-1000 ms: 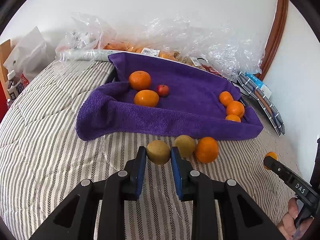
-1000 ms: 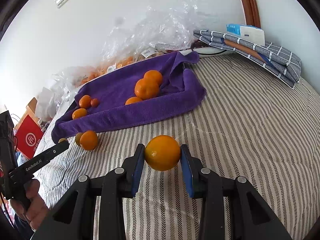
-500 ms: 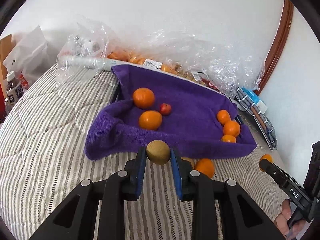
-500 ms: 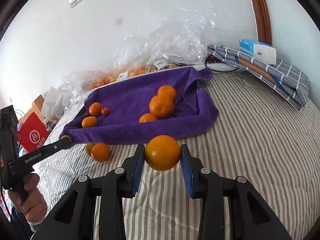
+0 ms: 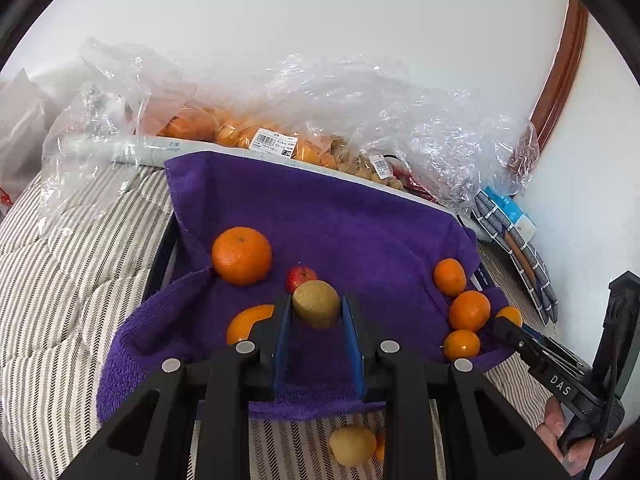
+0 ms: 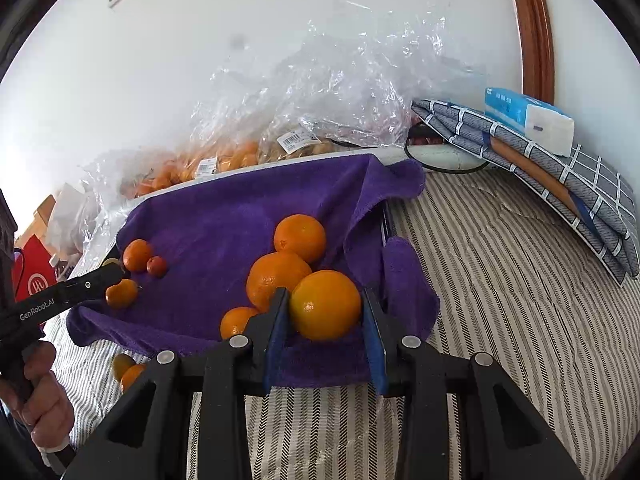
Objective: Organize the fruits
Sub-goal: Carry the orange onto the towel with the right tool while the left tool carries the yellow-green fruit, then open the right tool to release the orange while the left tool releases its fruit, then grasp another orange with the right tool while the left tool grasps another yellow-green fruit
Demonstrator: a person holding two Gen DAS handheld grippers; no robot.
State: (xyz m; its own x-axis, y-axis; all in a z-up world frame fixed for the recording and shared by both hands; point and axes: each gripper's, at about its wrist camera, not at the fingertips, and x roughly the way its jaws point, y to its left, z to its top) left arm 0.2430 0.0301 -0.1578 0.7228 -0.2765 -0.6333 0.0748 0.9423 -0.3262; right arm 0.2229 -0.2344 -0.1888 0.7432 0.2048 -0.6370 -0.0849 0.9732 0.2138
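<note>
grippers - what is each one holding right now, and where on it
Left tool pinches a brownish-green kiwi across its sides; right tool pinches an orange across its sides.

Oranges on the purple towel (image 5: 360,220) ahead of the grippers: 5. Small red fruit (image 5: 300,276): 1. Held: 1 brown-green fruit (image 5: 316,304), 1 orange (image 6: 325,305). Below left gripper (image 5: 316,322), on bedding: 1 yellowish fruit (image 5: 352,444), 1 orange.

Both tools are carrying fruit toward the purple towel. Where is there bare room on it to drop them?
The middle of the purple terry towel is bare, between the left cluster of two oranges and a small red fruit and the right cluster of three oranges. The back slope toward the clear plastic bags is also free. Both front corners are crowded.
</note>
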